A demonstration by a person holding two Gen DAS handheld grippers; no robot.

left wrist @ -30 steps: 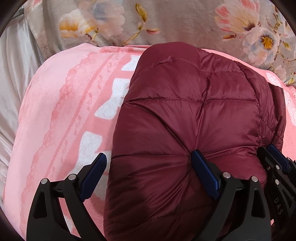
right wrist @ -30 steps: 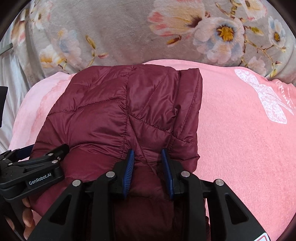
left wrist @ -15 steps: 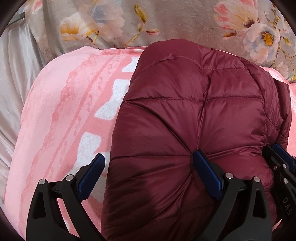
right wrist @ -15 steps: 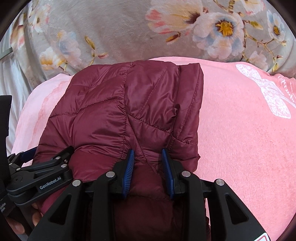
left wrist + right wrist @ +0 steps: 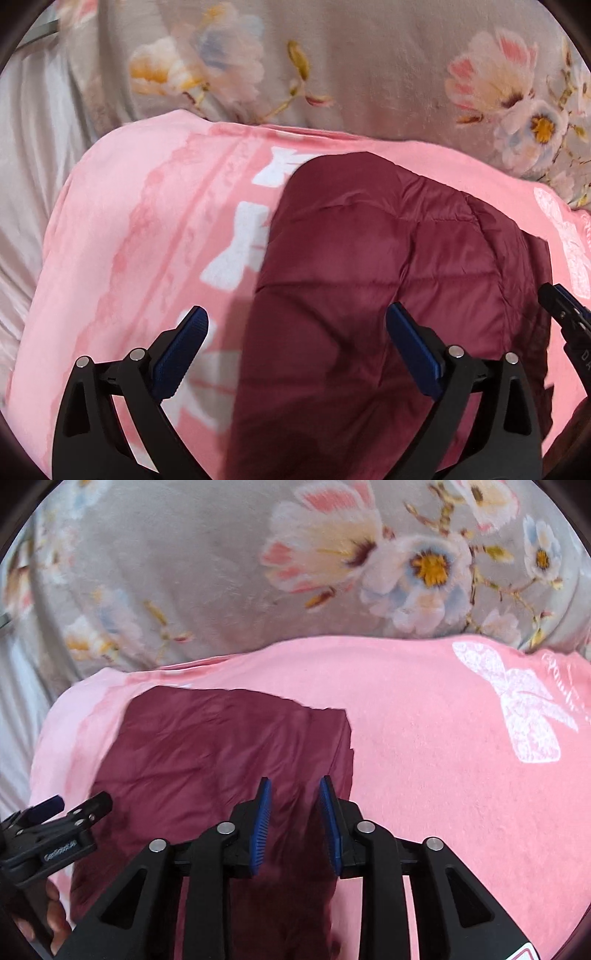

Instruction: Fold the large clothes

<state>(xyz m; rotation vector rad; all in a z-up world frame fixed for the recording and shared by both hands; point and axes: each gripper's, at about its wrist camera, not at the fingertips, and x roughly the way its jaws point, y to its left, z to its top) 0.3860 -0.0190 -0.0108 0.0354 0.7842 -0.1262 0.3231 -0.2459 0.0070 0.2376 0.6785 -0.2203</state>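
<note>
A folded maroon puffer jacket [image 5: 369, 258] [image 5: 221, 746] lies flat on a pink blanket [image 5: 147, 221] [image 5: 424, 738]. My left gripper [image 5: 295, 314] hovers open and wide above the jacket's left edge, one pad over the blanket and one over the jacket. My right gripper [image 5: 295, 782] hangs above the jacket's right part with a narrow gap; its jaws are closing and no fabric is between the pads. Each tool shows in the other's view: the left gripper [image 5: 74, 805] at the left edge, the right gripper [image 5: 561, 306] at the right edge.
A grey floral blanket [image 5: 369, 74] [image 5: 184, 572] lies behind the pink one. A pale sheet [image 5: 29, 147] runs along the left. The pink blanket carries white bow prints [image 5: 528, 709]. A person's fingers [image 5: 55, 915] hold the left tool.
Both grippers have lifted up and back off the jacket. The right pads, earlier pressed into a fold of the jacket, now hang free of it. The jacket stays lying flat.
</note>
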